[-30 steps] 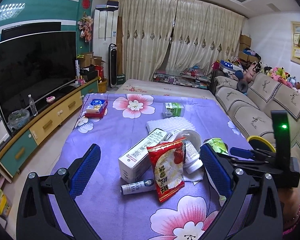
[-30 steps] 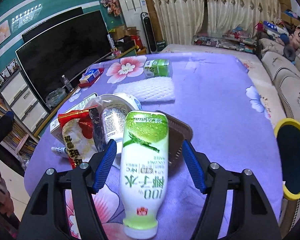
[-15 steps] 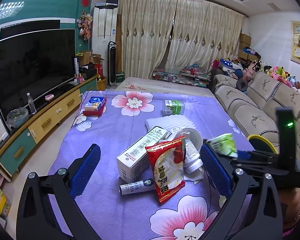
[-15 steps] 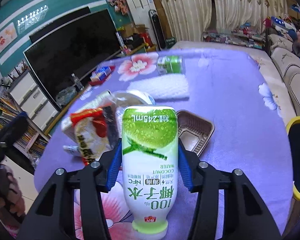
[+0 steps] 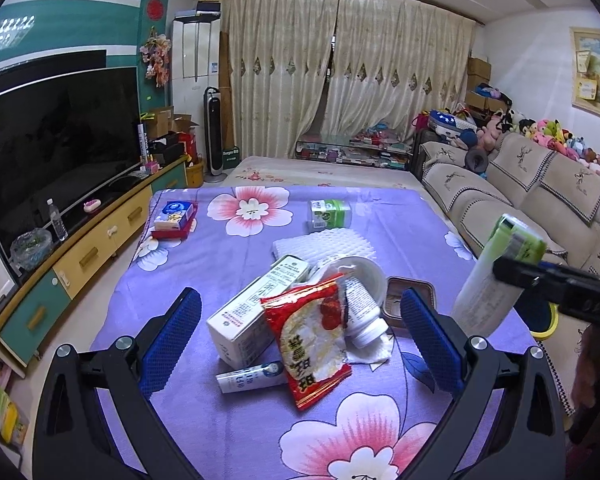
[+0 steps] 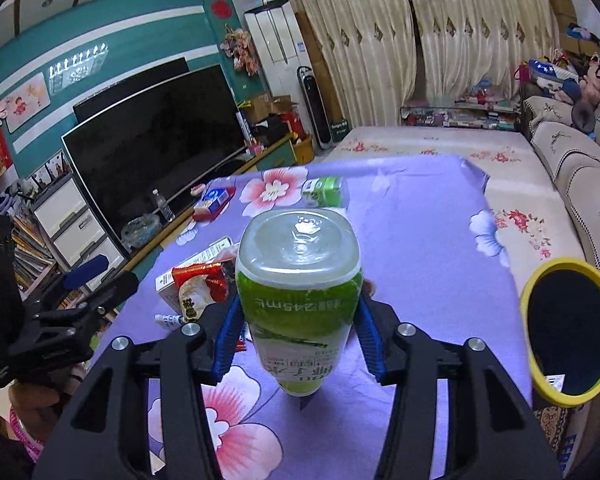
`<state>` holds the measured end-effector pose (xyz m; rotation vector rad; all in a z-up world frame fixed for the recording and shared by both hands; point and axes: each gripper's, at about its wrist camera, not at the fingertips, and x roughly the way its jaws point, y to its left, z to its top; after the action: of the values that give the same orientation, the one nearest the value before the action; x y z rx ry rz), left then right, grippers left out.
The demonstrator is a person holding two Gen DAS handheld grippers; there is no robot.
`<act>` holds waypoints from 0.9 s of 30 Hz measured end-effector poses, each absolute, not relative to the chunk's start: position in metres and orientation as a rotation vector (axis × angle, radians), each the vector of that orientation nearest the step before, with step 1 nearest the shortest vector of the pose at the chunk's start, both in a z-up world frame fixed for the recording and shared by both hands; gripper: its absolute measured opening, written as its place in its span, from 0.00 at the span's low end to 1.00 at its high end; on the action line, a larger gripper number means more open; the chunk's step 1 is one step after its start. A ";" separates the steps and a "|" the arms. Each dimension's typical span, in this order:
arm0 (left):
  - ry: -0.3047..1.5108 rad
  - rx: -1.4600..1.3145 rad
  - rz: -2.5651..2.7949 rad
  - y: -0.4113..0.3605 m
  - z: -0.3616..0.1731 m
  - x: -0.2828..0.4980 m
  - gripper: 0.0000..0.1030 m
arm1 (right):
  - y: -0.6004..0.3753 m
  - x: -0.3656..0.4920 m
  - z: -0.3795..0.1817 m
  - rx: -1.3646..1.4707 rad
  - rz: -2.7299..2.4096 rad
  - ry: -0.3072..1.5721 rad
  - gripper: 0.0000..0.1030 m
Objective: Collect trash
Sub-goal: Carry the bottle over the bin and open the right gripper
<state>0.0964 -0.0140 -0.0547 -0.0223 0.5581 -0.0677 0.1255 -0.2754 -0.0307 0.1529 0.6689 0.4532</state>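
Above the tabletop (image 6: 428, 240), the right tongs (image 6: 298, 330) clamp the green bottle (image 6: 300, 280), lifted clear of the cloth and near the yellow-rimmed bin (image 6: 568, 330) at the right edge. Left tongs (image 5: 300, 340) hang wide and empty over the pile: carton (image 5: 256, 312), red packet (image 5: 312, 340), tube (image 5: 248, 376), white cup (image 5: 360, 276), brown tray (image 5: 410, 300). By my reckoning, little is collected; most trash remains.

A home living room: left of the purple flowered cloth-covered tabletop (image 5: 220, 264) stands a large black television (image 5: 56, 136), right a beige cushioned sofa (image 5: 500, 200) with plush toys (image 5: 552, 136); cream curtains (image 5: 340, 72) hang behind.
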 end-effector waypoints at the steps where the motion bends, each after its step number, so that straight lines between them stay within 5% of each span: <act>1: 0.557 -0.018 -0.071 -0.016 -0.055 0.097 0.95 | -0.280 0.124 -0.028 0.157 0.451 0.663 0.47; 16: 0.591 0.035 -0.114 -0.050 -0.064 0.113 0.95 | -0.445 0.119 -0.016 0.243 -0.002 0.550 0.47; 27: 0.621 0.073 -0.126 -0.072 -0.073 0.128 0.95 | -0.512 0.197 -0.132 0.243 -0.220 0.806 0.48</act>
<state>0.1280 -0.0720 -0.0725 0.0727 0.6206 -0.1259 0.1972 -0.5115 -0.1318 0.2432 0.8061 -0.2201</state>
